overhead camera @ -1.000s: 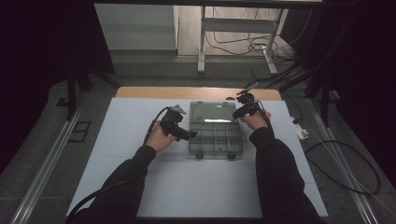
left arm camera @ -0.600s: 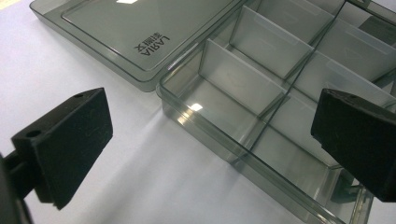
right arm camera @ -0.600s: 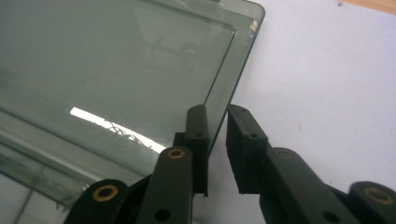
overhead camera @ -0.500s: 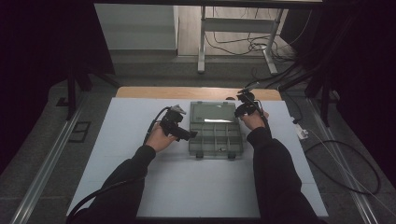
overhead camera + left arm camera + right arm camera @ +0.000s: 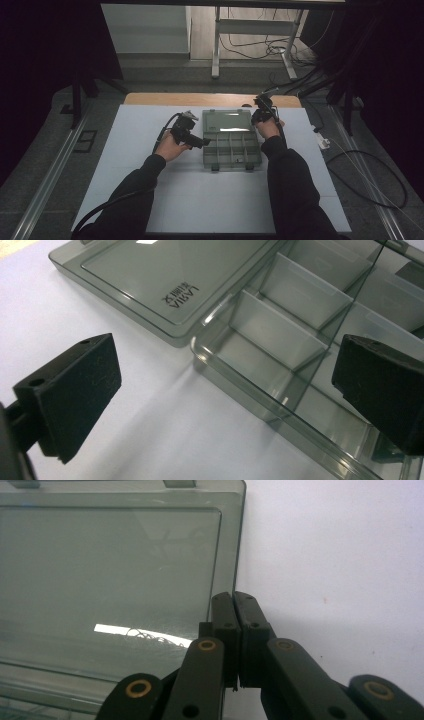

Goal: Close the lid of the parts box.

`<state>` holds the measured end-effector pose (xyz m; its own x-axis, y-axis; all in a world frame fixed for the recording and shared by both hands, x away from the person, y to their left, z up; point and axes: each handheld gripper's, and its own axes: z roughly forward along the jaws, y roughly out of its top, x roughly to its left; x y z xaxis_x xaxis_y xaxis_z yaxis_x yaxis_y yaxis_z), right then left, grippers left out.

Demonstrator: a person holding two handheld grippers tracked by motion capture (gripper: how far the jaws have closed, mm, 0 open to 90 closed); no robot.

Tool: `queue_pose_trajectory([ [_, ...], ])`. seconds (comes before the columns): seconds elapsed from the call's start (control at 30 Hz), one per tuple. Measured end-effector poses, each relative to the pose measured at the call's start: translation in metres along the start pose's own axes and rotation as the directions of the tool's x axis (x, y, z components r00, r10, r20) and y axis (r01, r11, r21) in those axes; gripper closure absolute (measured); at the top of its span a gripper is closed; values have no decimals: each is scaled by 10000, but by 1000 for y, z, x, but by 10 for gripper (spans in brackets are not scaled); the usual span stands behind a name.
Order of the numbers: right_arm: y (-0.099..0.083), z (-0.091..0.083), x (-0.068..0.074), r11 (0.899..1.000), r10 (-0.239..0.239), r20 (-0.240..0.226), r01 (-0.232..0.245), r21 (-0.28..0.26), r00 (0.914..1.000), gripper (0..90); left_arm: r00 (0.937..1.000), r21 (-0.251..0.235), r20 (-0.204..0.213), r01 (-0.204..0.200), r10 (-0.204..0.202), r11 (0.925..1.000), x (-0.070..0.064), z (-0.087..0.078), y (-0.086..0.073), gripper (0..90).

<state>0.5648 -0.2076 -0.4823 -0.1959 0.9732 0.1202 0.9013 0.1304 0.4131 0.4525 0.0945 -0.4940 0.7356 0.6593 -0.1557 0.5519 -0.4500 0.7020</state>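
Little has shifted since the earlier frames: both hands hold their places. Left tongs (image 5: 202, 143) gape wide, empty, at the left wall of the smoky clear organizer box (image 5: 231, 149) mid-desk (image 5: 125, 125). Right tongs (image 5: 233, 611) are pressed together beside the flat-lying lid (image 5: 110, 570) at upper centre. Lifting it calls for catching its edge squarely.

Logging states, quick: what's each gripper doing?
Left gripper: open, empty, beside the box.
Right gripper: shut at the lid edge.
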Motion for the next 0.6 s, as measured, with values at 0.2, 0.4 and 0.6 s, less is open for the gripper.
queue_pose_trajectory([
  [0.2, -2, -3, 0, 9996, 129, 9, -129, -253, 9999, 884, 9997, -109, -183, 154, -156, 9998, 8, -3, 4, 53],
  [0.4, -6, -11, 0, 9970, 47, -40, -50, -773, 10000, 883, 9979, -209, -458, 454, -463, 9988, 20, -5, 9, 434],
  [0.6, -11, -19, -2, 9924, -78, -183, 55, -1233, 9998, 882, 9959, -115, -514, 741, -746, 9972, 31, 6, 18, 769],
])
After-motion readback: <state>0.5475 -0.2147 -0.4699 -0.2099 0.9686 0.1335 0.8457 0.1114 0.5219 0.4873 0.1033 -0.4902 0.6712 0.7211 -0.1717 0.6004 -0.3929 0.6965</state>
